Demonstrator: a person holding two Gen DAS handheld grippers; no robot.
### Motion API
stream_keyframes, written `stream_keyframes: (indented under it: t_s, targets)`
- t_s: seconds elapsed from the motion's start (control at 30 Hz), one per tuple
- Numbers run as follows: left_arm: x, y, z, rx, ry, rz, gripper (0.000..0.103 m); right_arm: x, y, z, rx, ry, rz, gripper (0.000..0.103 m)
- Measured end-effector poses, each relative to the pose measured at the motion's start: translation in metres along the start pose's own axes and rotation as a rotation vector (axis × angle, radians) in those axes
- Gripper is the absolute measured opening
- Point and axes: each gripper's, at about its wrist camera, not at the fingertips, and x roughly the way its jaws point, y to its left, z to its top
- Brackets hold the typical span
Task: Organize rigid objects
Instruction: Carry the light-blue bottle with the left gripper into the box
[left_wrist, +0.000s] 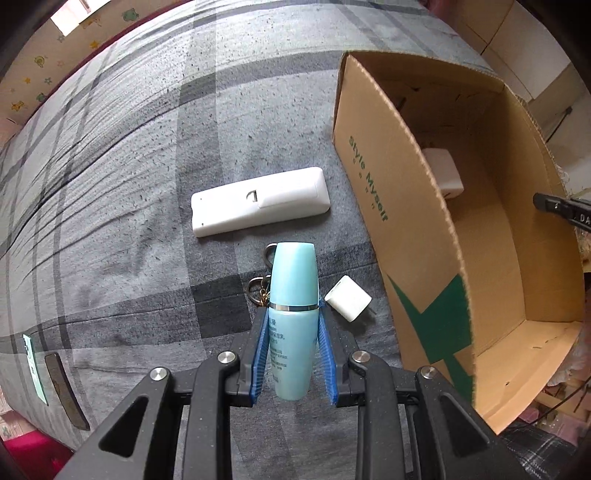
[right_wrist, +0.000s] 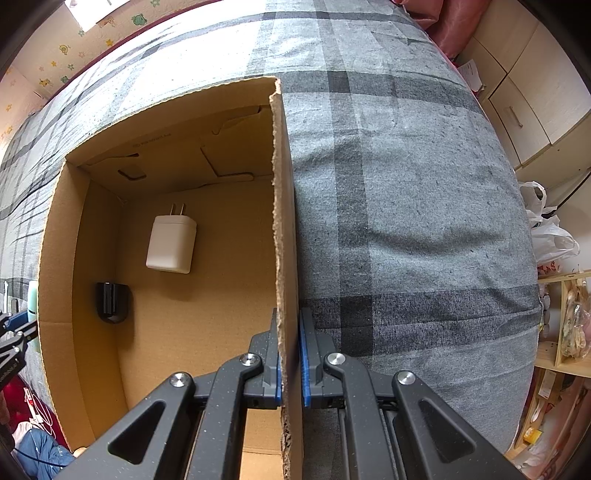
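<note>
Clamped between the blue pads of the left gripper (left_wrist: 293, 354), at the lower centre of the left wrist view, a pale blue bottle (left_wrist: 293, 314) is held by its lower body, cap pointing away from the camera; it is seen lifted clear of the grey plaid bed cover (left_wrist: 129, 184). Just behind the bottle, a bunch of key rings (left_wrist: 260, 286) is partly hidden, and a small white charger (left_wrist: 348, 298) lies just to its right on the cover. Further up the frame, a white remote control (left_wrist: 258, 201) is laid face down, apart from both.

At the right, an open cardboard box (left_wrist: 373, 177) is set on the bed. In the right wrist view, its right wall (right_wrist: 284, 221) is pinched between the narrow-set fingers of the right gripper (right_wrist: 290, 354) at the lower centre. Inside the box, a white plug adapter (right_wrist: 171, 243) is seen flat on the floor left of centre, with a small black object (right_wrist: 112, 301) just below it to the left, against the left wall.
</note>
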Motion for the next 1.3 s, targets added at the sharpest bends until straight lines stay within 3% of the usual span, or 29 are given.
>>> stream_keyframes:
  t_s: [0.6, 0.87, 1.3]
  targets:
    - [-0.056, -0.024, 0.029, -0.015, -0.114, -0.020, 0.028, -0.002, 0.000, 0.001, 0.004, -0.001, 0.003, 0.006]
    - [-0.074, -0.053, 0.045, 0.041, -0.149, -0.056, 0.028, -0.002, 0.000, 0.001, 0.006, -0.002, 0.005, 0.006]
    - [-0.065, -0.106, 0.064, 0.147, -0.163, -0.094, 0.028, -0.002, -0.002, -0.001, 0.009, -0.004, 0.009, 0.006]
